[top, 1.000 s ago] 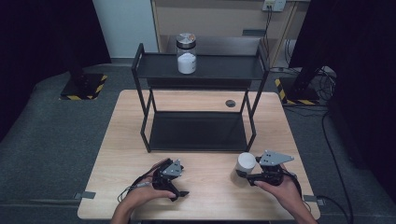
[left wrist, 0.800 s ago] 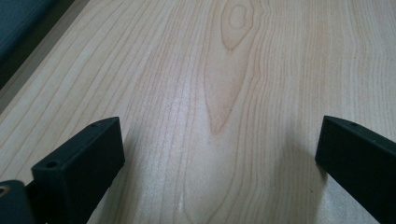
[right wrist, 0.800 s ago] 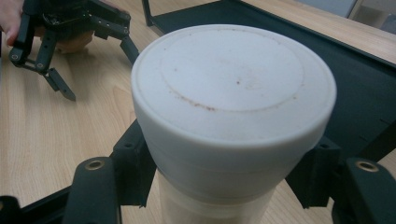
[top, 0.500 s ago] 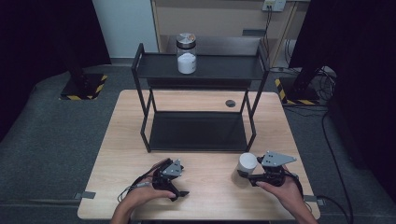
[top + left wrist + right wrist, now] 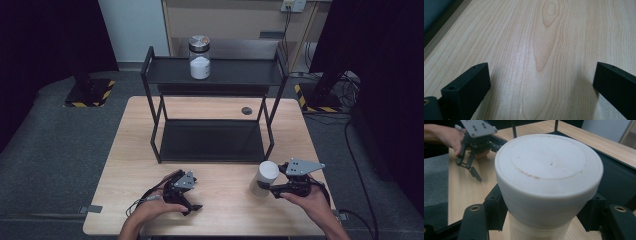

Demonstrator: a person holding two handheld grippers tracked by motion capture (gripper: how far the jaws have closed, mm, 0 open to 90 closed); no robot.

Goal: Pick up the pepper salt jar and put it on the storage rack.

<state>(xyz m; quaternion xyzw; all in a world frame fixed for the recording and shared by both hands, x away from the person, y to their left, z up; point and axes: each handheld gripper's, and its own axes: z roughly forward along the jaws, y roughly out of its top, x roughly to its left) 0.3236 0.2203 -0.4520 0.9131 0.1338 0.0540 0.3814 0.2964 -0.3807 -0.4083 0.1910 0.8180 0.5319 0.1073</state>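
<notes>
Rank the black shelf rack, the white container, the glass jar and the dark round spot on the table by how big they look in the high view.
1. Shelf rack
2. White container in the right gripper, and glass jar on the top shelf: look alike, so unranked; the jar is farther away.
3. Round spot

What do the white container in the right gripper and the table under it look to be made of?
White container: probably matte plastic, opaque, with a moulded ring on its lid and faint brownish specks. Table: pale wood or wood-look laminate, smooth with a slight sheen; grain lines and an oval knot show, though which of the two is unclear.
</notes>
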